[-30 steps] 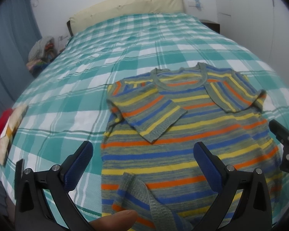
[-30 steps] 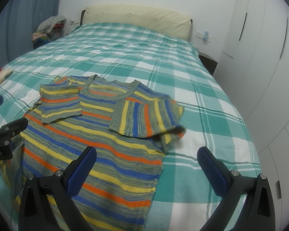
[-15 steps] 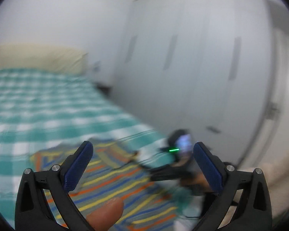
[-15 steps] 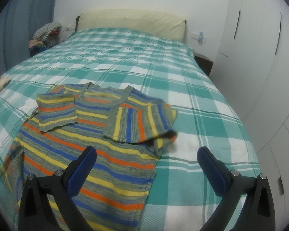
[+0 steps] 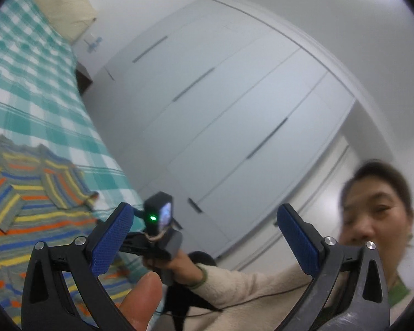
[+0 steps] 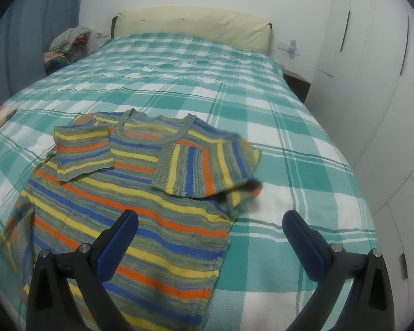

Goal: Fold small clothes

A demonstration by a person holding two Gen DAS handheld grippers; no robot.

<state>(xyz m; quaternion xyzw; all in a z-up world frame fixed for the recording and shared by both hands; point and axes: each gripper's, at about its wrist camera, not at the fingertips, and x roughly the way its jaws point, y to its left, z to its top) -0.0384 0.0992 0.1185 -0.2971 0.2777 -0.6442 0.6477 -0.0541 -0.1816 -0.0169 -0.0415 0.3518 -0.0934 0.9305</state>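
- Our left gripper stands with its blue pads wide apart and nothing between them; it is tipped up and aimed off to the side, at the white wardrobe and the person, rather than down at the work.
- At about 6 o'clock in the left wrist view a thumb rests on the frame. Just past it, at 7 o'clock, we see the right gripper's body from outside, its green light lit.
- Our right gripper is likewise spread open and empty, and hangs over the near right edge of the striped sweater.
- The sweater lies flat on the checked bedspread, neckline toward 12 o'clock. Both sleeves are already turned in over the chest: one at 10 o'clock, one at 1 o'clock.
- We judge the sleeves are laid inward to make a narrow body, so the hem at 6 o'clock can be brought up next.
- A second ago the left camera looked straight down the bed at the sweater; now it has swung well away to the right. The right view has changed little, though the left gripper that showed at its 9 o'clock edge is gone.
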